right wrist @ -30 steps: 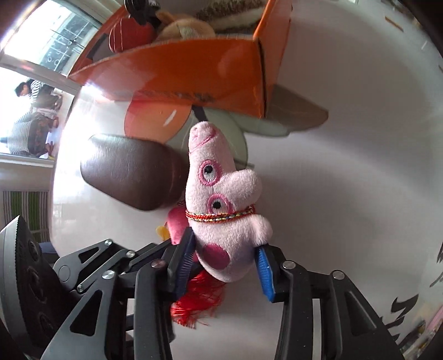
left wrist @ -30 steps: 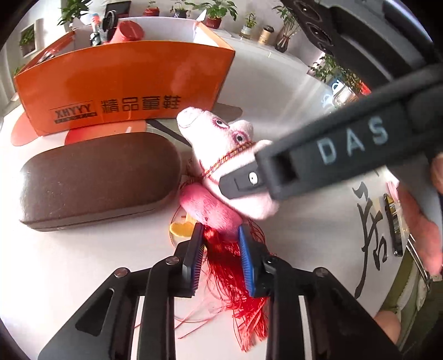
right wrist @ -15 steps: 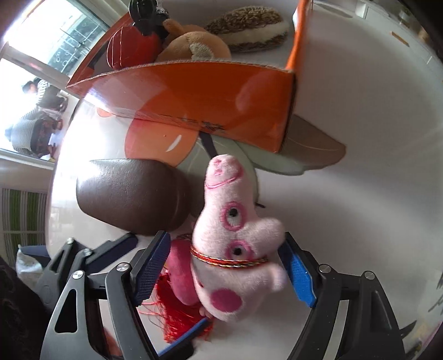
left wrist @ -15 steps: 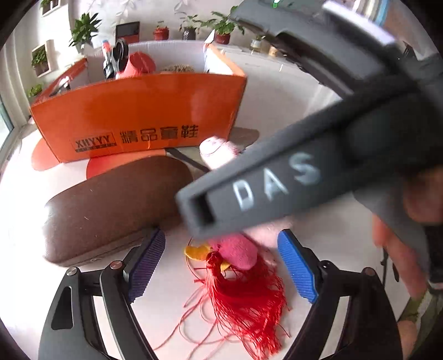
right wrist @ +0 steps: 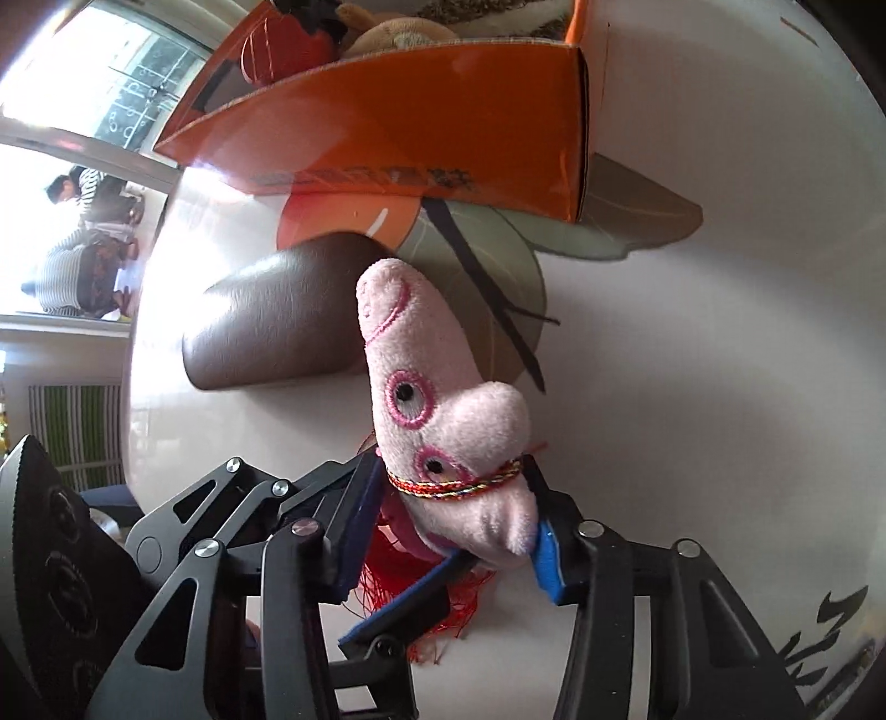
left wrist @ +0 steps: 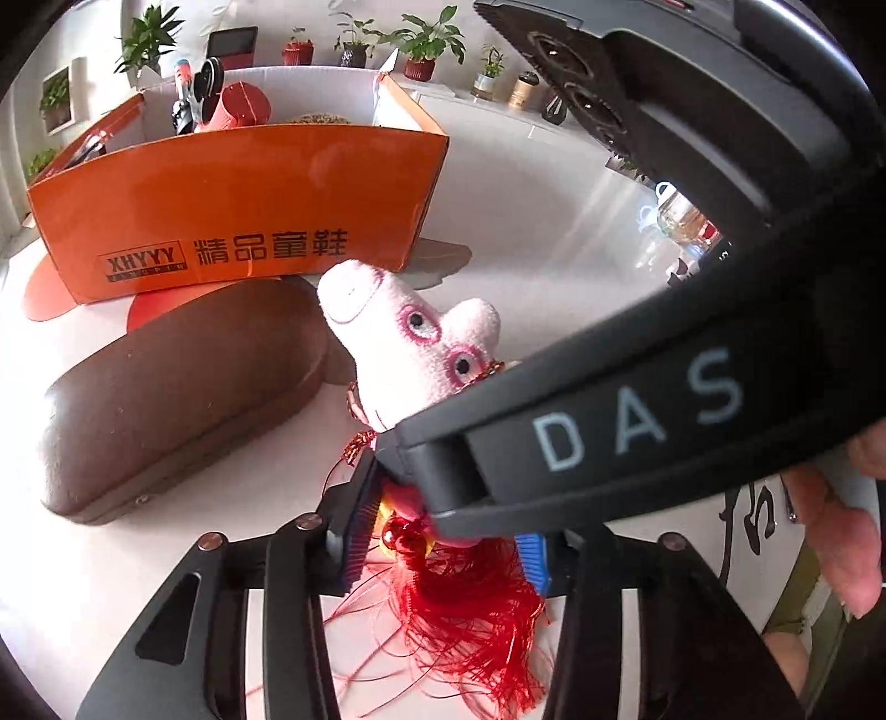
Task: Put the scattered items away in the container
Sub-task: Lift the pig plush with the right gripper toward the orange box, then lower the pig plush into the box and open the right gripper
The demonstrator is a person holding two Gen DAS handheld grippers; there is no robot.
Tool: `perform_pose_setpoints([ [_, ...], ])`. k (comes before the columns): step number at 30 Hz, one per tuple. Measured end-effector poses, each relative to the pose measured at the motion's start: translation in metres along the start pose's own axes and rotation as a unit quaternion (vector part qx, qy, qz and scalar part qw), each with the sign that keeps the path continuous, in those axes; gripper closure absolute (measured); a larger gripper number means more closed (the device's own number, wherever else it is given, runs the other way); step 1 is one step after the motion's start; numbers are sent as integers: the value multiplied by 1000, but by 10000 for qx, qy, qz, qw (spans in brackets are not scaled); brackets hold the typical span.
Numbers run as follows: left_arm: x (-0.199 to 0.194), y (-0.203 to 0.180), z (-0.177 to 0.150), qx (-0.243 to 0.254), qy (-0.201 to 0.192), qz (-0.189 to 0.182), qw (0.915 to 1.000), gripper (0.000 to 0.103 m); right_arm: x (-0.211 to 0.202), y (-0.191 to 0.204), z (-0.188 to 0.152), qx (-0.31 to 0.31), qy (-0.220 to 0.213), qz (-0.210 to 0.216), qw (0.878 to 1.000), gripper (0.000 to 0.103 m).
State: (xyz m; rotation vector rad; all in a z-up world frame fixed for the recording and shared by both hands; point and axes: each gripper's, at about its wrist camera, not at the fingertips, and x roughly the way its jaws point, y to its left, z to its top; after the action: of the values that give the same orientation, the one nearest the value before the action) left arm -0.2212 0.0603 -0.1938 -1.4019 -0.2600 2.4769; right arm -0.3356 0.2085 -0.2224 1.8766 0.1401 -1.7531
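Note:
A pink plush pig [left wrist: 398, 338] with a red tassel [left wrist: 470, 603] is held just above the white table. My right gripper [right wrist: 451, 515] is shut on the pig's head [right wrist: 437, 410]. My left gripper [left wrist: 443, 531] is closed around the pig's lower body and the tassel top, partly hidden by the right gripper's finger. The orange box [left wrist: 238, 205], also in the right wrist view [right wrist: 421, 122], stands behind and holds toys. A brown glasses case [left wrist: 177, 393] lies to the left of the pig and shows in the right wrist view [right wrist: 277, 315].
Orange and grey leaf-shaped mats [right wrist: 487, 266] lie under the box. Black calligraphy [right wrist: 819, 637] marks the table at the right. Potted plants [left wrist: 426, 44] line the far edge.
Both grippers opened wide half a second ago and have closed again. The right one now grips the pig's head, the left the body by the tassel, and the pig is raised.

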Motion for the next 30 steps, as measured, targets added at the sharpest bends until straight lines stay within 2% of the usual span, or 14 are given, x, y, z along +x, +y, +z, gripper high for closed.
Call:
perform_pose_setpoints([
  [9, -29, -6, -9, 280, -345, -86, 9990, 66, -27, 48, -6, -204, -240, -217, 9993, 63],
  [13, -53, -10, 3, 392, -581, -77, 9975, 66, -36, 107, 11, -299, -465, -335, 9979, 63],
  [19, -89, -19, 51, 548, -890, -44, 9945, 66, -103, 127, 25, -410, -832, -416, 9948, 63],
  [21, -94, -35, 74, 530, -924, -61, 9943, 66, -127, 129, 33, -451, -918, -503, 9935, 63],
  [23, -103, -32, 105, 481, -995, -78, 9938, 66, -155, 120, 40, -466, -1001, -568, 9923, 63],
  [24, -113, -25, 119, 481, -1034, -76, 9934, 66, -166, 120, 45, -466, -1049, -586, 9917, 63],
  [26, -114, -33, 148, 511, -1102, -56, 9926, 66, -189, 122, 62, -462, -1169, -608, 9902, 63],
  [30, -130, -24, 184, 537, -1218, -46, 9911, 65, -216, 122, 94, -527, -1385, -709, 9864, 63],
])
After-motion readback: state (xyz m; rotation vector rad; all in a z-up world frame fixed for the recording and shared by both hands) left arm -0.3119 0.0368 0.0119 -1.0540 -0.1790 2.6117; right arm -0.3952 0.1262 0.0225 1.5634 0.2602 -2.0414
